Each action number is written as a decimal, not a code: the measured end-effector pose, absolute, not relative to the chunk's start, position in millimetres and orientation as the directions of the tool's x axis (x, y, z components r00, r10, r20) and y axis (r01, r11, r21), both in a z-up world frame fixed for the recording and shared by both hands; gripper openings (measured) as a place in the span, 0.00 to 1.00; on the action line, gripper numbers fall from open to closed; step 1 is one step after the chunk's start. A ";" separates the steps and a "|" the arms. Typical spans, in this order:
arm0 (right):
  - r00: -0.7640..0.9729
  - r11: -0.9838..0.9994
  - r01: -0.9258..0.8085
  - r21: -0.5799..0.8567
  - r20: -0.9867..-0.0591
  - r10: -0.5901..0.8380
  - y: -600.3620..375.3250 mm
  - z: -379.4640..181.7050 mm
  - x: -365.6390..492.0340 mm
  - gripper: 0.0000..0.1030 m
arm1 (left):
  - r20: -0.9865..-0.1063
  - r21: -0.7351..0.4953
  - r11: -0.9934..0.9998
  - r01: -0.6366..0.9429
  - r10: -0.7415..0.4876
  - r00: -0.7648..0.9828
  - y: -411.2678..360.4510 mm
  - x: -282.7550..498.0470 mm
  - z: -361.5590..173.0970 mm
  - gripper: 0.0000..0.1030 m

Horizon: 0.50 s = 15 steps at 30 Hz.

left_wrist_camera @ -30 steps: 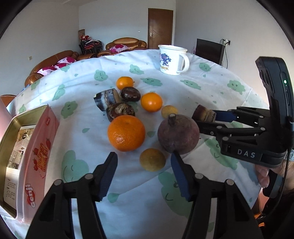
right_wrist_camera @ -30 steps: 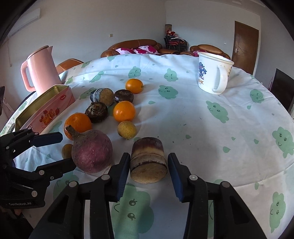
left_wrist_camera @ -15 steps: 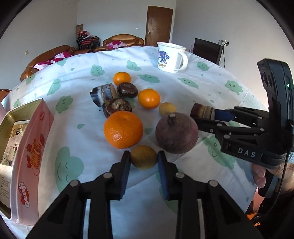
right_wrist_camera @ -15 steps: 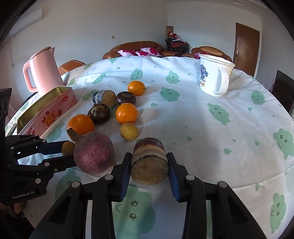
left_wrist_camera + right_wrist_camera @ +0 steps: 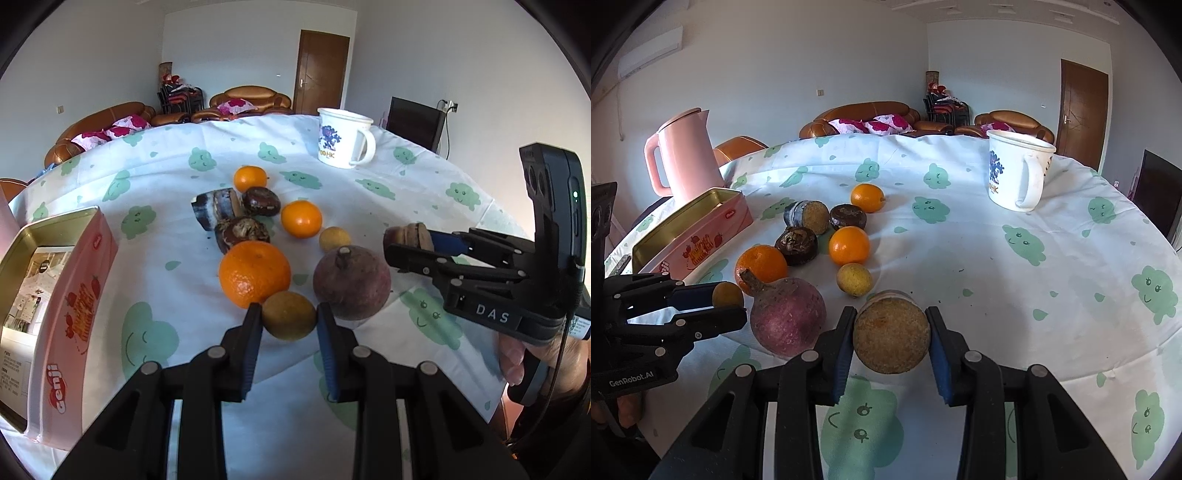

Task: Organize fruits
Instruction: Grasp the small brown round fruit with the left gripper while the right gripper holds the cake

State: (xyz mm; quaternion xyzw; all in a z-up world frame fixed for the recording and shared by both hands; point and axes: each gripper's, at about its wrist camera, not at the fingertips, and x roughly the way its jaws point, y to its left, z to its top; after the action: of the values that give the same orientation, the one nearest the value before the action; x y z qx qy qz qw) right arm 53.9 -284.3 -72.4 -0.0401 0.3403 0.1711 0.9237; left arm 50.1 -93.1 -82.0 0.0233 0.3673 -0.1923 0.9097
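**Desk:** What have you got in each hand?

**Floor:** Your left gripper [image 5: 289,321] is clamped on the small yellow-green fruit [image 5: 289,315], just in front of the large orange [image 5: 254,272] and beside the purple round fruit [image 5: 351,282]. Your right gripper [image 5: 891,334] pinches the brown cut chunk [image 5: 891,332], which looks raised off the tablecloth [image 5: 1015,280].

**Desk:** How do you carry this off cleanly?

**Floor:** Lift straight up before you swing, so neither finger nudges the purple fruit between your hands. Keep both grips steady; round skin may slip. The open pink tin [image 5: 55,295] on your left seems the likely home, though that is a guess.
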 end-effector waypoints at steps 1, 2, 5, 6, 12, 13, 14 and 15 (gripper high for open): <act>0.713 0.938 -0.344 0.043 -0.638 0.291 -284.7 -72.0 53.1 0.38 | -0.673 -0.099 0.925 0.366 -0.333 0.660 -92.4 49.6 -81.5 0.30; 0.716 0.938 -0.345 0.044 -0.634 0.293 -285.3 -71.4 52.1 0.38 | -0.669 -0.099 0.926 0.365 -0.334 0.664 -92.0 49.0 -80.9 0.30; 0.726 0.937 -0.347 0.044 -0.619 0.299 -286.0 -70.1 49.7 0.38 | -0.657 -0.101 0.926 0.364 -0.337 0.675 -90.6 47.4 -79.4 0.30; 0.729 0.936 -0.349 0.044 -0.614 0.301 -286.4 -69.6 49.1 0.38 | -0.653 -0.101 0.926 0.363 -0.337 0.678 -89.7 46.7 -79.1 0.31; 0.748 0.929 -0.367 0.045 -0.579 0.324 -287.2 -66.8 43.3 0.38 | -0.625 -0.104 0.930 0.353 -0.337 0.704 -84.9 42.1 -75.5 0.30; 0.751 0.928 -0.370 0.045 -0.574 0.327 -287.3 -66.5 42.5 0.38 | -0.619 -0.104 0.930 0.352 -0.337 0.709 -84.0 41.1 -75.0 0.30; 0.752 0.926 -0.374 0.045 -0.570 0.332 -287.4 -66.2 41.6 0.38 | -0.614 -0.103 0.931 0.351 -0.337 0.714 -83.5 40.2 -74.3 0.30; 0.753 0.925 -0.378 0.044 -0.566 0.335 -287.1 -65.8 40.9 0.38 | -0.608 -0.103 0.931 0.349 -0.336 0.719 -82.7 39.1 -74.0 0.30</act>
State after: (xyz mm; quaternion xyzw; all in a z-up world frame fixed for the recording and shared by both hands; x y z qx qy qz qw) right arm 40.9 -287.1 -65.8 -0.0365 0.2948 0.1908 0.9356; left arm 39.1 -82.7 -74.0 0.0097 0.3263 -0.1848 0.9270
